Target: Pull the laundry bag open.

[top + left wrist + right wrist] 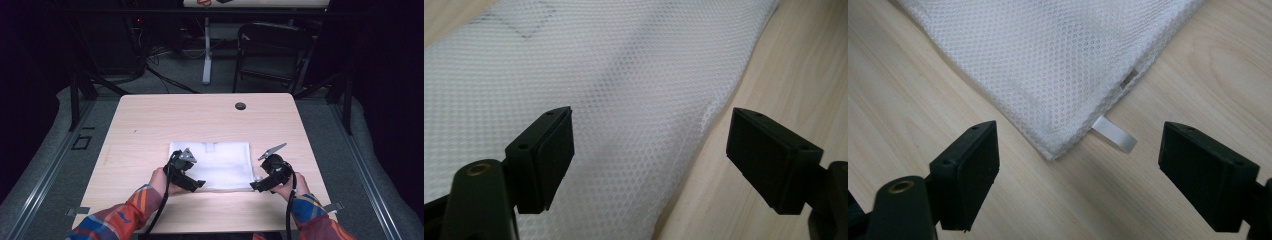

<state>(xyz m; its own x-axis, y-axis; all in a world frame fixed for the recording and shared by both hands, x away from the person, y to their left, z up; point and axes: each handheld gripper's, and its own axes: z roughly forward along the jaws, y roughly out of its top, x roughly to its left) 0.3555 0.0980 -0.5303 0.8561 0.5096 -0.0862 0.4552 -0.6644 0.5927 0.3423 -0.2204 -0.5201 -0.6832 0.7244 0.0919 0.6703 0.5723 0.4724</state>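
Tabletop (150, 125) carries one white mesh bag (215, 162), flat near your edge so both near corners can be reached; your two claws flank it, left claw (651, 150) gaping over its edge, right claw (1078, 167) gaping at the corner with one ribbon tab (1115, 135).

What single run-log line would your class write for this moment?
item: white mesh fabric bag flat on wooden table | left hand-held gripper: open over edge | right hand-held gripper: open at corner
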